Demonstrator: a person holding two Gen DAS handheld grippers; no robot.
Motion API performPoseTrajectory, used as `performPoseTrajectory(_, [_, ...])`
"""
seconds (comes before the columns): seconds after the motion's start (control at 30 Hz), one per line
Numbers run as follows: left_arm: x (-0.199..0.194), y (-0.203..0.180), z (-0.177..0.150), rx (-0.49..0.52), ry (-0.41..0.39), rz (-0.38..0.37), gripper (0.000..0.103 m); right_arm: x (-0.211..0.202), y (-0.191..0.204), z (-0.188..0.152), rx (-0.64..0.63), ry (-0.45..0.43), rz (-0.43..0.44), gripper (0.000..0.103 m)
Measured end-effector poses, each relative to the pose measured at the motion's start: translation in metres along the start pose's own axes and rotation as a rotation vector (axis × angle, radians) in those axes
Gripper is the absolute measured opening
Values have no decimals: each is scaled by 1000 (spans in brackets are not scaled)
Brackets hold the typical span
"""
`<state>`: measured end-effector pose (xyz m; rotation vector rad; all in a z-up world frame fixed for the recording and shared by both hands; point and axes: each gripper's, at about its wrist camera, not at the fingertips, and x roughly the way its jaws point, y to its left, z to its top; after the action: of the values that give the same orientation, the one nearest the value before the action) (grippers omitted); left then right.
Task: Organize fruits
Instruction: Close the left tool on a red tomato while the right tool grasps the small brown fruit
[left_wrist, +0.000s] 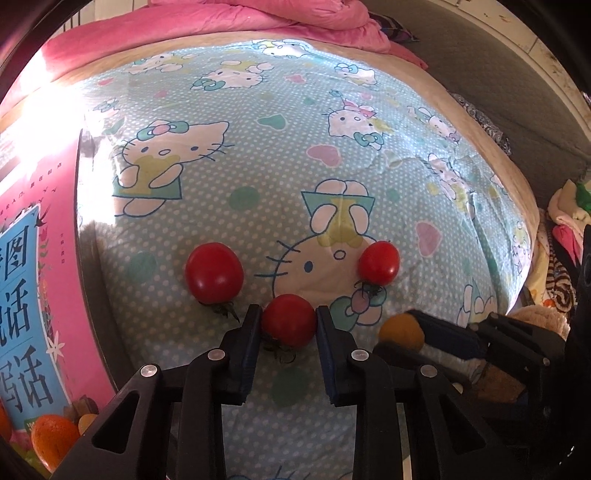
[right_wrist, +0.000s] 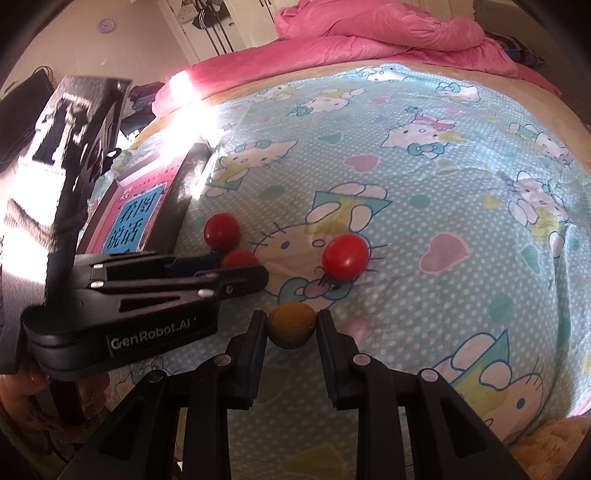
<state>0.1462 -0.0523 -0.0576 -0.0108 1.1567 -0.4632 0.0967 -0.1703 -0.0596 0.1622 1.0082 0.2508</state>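
Jaws on both tools sit against fruit, and we take each view in turn.

Left wrist view: our left gripper (left_wrist: 289, 325) has its two pads pressed against the sides of a small red tomato (left_wrist: 289, 320) at lower centre of the frame, resting on the cartoon-print bedsheet (left_wrist: 258, 177). Two more tomatoes lie beyond it, one to the upper left (left_wrist: 214, 272) and one to the upper right (left_wrist: 379, 263), both apart from the held one. A pink book (left_wrist: 37, 258) fills the left edge. We judge these tomatoes light, smooth-skinned and easily bruised, so a gentle squeeze across the widest part, clear of the stem, suits them. Our left tool lies low and nearly level with the sheet, pointing up-frame.

Right wrist view: our right gripper (right_wrist: 291, 328) closes on a small yellow-orange fruit (right_wrist: 291, 329) at lower centre, pads touching both flanks. It looks firmer and duller-skinned than the tomatoes, less likely to slip; whether it is lifted off the sheet we cannot tell. The left tool enters from the left of the frame, lying on its side, its tips around the tomato at mid-left. Our right tool likewise sits low, aimed up-frame.
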Motion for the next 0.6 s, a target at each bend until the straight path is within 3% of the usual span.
performPoseTrajectory(0.6, [-63,15,-26,-59,-98,68,30,-25,21,6,-68,-118,59,28])
